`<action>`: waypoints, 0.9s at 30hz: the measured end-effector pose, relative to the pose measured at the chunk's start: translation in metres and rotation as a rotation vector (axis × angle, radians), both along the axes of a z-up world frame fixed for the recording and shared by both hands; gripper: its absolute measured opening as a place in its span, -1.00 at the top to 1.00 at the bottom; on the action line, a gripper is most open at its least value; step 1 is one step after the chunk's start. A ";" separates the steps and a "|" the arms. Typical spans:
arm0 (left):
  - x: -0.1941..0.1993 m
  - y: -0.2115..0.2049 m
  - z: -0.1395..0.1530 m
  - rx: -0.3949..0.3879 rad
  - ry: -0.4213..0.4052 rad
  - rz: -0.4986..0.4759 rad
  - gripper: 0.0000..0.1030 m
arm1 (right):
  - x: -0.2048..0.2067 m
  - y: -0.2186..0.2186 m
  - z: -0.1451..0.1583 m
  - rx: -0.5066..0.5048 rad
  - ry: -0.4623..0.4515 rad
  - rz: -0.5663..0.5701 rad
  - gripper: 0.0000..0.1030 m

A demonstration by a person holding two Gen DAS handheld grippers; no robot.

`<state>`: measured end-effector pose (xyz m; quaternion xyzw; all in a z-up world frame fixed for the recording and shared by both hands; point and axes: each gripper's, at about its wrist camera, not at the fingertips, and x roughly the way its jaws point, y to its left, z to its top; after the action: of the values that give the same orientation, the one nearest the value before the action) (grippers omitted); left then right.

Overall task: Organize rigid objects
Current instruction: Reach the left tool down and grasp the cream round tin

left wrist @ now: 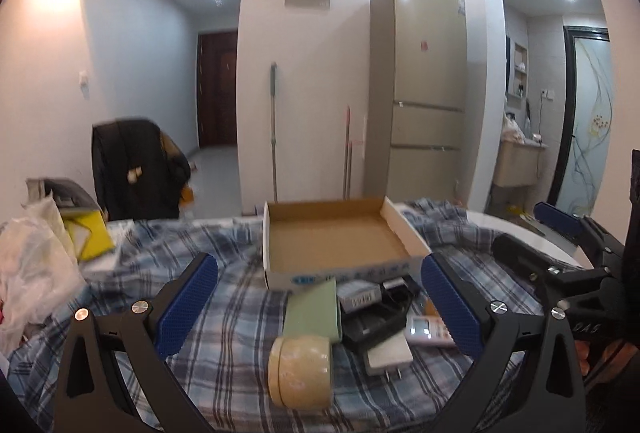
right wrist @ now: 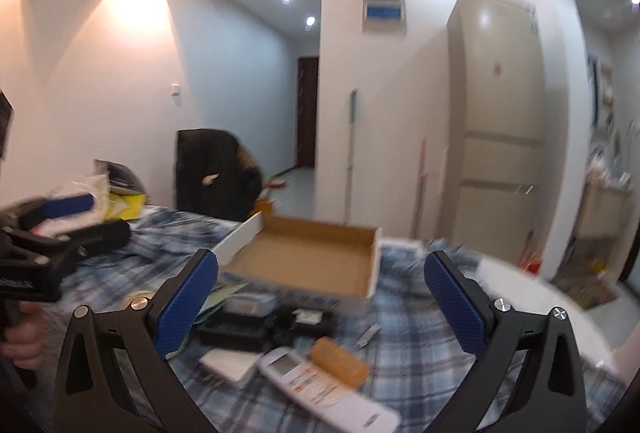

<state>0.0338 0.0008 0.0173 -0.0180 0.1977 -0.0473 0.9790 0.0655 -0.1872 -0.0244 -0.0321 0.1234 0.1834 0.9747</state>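
Left gripper [left wrist: 320, 303] and right gripper [right wrist: 320, 303] gape wide, both empty, above the clutter. Tape roll [left wrist: 300, 371], charger [left wrist: 388, 353] and remote [right wrist: 324, 387] lie before the empty box [left wrist: 336, 237].

Matt brown cardboard box [left wrist: 336, 237] is seen ahead of the claw, on soft plaid cloth [left wrist: 236, 309]; remote [right wrist: 320, 385] is glossy plastic.
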 end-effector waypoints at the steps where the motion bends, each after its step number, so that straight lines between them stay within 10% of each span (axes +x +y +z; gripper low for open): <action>1: 0.002 0.004 -0.001 -0.004 0.017 0.007 -1.00 | 0.002 -0.001 0.000 0.011 0.023 0.006 -1.00; 17: 0.052 0.020 -0.057 -0.106 0.403 -0.048 -0.73 | 0.002 0.004 -0.004 -0.065 0.013 -0.062 -1.00; 27: 0.059 0.010 -0.079 -0.009 0.448 -0.050 -0.73 | 0.014 -0.002 -0.007 -0.085 0.052 -0.156 -1.00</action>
<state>0.0927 0.0109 -0.0614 -0.0275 0.4103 -0.0675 0.9090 0.0791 -0.1895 -0.0317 -0.0589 0.1582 0.1025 0.9803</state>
